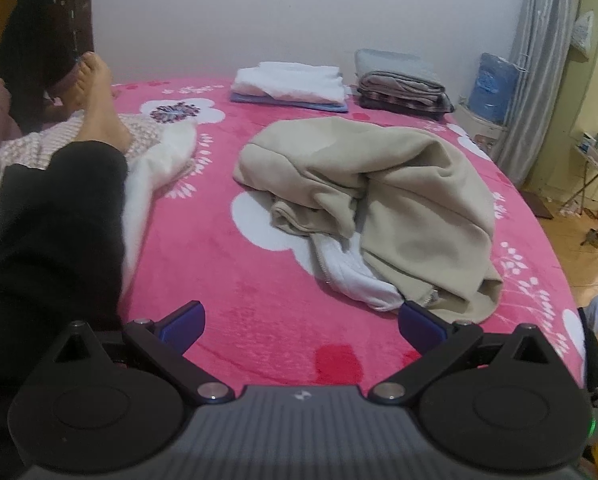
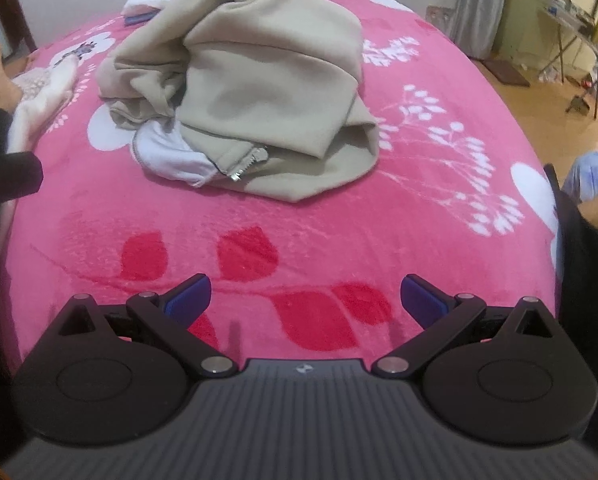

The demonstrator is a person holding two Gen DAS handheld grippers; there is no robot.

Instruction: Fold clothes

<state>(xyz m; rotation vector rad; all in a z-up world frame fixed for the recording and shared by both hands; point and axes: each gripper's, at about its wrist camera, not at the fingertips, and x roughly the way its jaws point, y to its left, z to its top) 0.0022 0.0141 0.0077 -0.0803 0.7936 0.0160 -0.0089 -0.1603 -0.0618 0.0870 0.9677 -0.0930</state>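
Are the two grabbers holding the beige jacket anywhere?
No. The left gripper and right gripper are both open and empty; the beige jacket lies crumpled, untouched.

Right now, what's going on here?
A person is set to fold clothes on a bed with a pink floral blanket. Both devices are open and empty: the left hand-held gripper and the right hand-held gripper hover short of a crumpled beige zip jacket, neither touching it. Folded stacks sit at the far edge. A bare foot rests at the left.
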